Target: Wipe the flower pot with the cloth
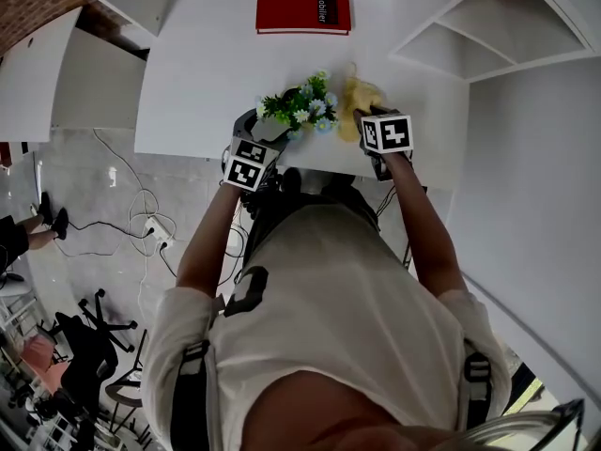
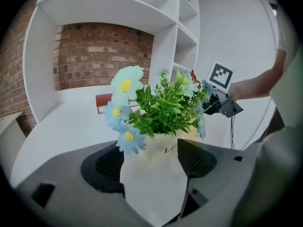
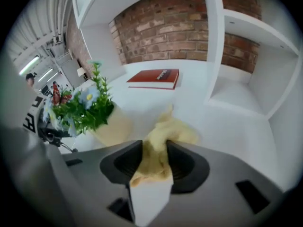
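Note:
A cream flower pot (image 2: 158, 148) full of green leaves and pale blue flowers (image 1: 300, 106) stands near the front edge of the white table (image 1: 207, 64). My left gripper (image 2: 154, 161) is shut on the pot, one pad on each side. The yellow cloth (image 3: 165, 136) lies bunched on the table just right of the pot (image 3: 113, 129), apart from it. My right gripper (image 3: 154, 160) is shut on the near end of the cloth (image 1: 362, 97). In the head view the left gripper (image 1: 270, 125) and right gripper (image 1: 364, 122) flank the flowers.
A red book (image 1: 302, 7) lies at the back of the table. White shelf compartments (image 1: 488, 26) stand to the right, with a brick wall (image 3: 165, 27) behind. Below the table edge the floor carries cables (image 1: 141, 219), and office chairs (image 1: 89, 336) stand further left.

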The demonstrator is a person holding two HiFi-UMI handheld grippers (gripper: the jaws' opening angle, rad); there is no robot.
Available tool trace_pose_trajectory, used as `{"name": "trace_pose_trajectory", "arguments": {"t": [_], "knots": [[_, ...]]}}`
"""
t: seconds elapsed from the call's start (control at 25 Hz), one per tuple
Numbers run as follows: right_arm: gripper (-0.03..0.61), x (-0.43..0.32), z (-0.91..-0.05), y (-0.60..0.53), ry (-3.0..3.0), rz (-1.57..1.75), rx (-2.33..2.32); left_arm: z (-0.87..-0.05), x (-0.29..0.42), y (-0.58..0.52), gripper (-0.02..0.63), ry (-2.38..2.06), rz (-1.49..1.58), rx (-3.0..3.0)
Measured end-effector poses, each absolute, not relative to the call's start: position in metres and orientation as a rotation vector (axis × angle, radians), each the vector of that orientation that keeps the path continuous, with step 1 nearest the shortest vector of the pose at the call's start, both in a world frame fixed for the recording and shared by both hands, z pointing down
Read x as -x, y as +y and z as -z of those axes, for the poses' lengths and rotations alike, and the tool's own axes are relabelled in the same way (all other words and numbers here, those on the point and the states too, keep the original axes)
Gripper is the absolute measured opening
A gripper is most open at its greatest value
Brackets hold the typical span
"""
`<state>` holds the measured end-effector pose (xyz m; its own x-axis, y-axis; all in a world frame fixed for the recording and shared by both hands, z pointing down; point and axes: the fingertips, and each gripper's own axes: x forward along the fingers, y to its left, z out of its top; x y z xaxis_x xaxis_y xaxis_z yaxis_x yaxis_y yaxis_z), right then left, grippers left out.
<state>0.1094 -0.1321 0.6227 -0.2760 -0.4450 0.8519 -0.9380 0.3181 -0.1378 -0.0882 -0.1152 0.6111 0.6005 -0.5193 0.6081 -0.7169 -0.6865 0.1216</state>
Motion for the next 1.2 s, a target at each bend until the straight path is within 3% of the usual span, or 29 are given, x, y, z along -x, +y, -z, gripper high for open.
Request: {"name": "trace_pose_trajectory", "arguments": {"t": [0.04,0.08,0.56,0.64,0.68,0.72,0.8,0.96,1.08,1.2], "knots": [[0.209,-0.111,-0.628,-0.128,-1.847,-0.874,-1.236,-0.611,0.092,-0.113,0.359,-1.002,-0.781,-2.473],[0.242,-0.114,-0.630,-0.125,-1.841,-0.879,-1.253,-0.610,0.096,-0.111,0.359,-1.009,-0.782,-2.468],[0.252,-0.135,-0.606,-0.112,-1.896,-1.002,-1.435,-0.599,0.113,-0.097,0.359,-1.054,-0.765,-2.460],[0.186,-0.125,-0.589,-0.110,-1.986,-1.062,-1.436,-0.593,0.116,-0.096,0.359,-1.055,-0.765,-2.477],[0.079,-0.114,-0.579,-0.108,-2.059,-1.107,-1.405,-0.589,0.117,-0.094,0.359,-1.050,-0.764,-2.490],[0.011,-0.101,-0.568,-0.104,-2.140,-1.163,-1.355,-0.585,0.118,-0.092,0.359,-1.041,-0.761,-2.502],[0.011,-0.074,-0.548,-0.095,-2.270,-1.290,-1.242,-0.576,0.118,-0.087,0.354,-1.011,-0.742,-2.518],[0.011,-0.022,-0.507,-0.074,-2.481,-1.443,-1.013,-0.552,0.118,-0.081,0.212,-0.943,-0.635,-2.534],[0.011,0.019,-0.479,-0.045,-2.634,-1.407,-0.736,-0.535,0.113,-0.071,0.023,-0.883,-0.560,-2.572],[0.011,0.043,-0.472,-0.026,-2.659,-1.383,-0.634,-0.527,0.107,-0.058,0.021,-0.813,-0.499,-2.594]]}}
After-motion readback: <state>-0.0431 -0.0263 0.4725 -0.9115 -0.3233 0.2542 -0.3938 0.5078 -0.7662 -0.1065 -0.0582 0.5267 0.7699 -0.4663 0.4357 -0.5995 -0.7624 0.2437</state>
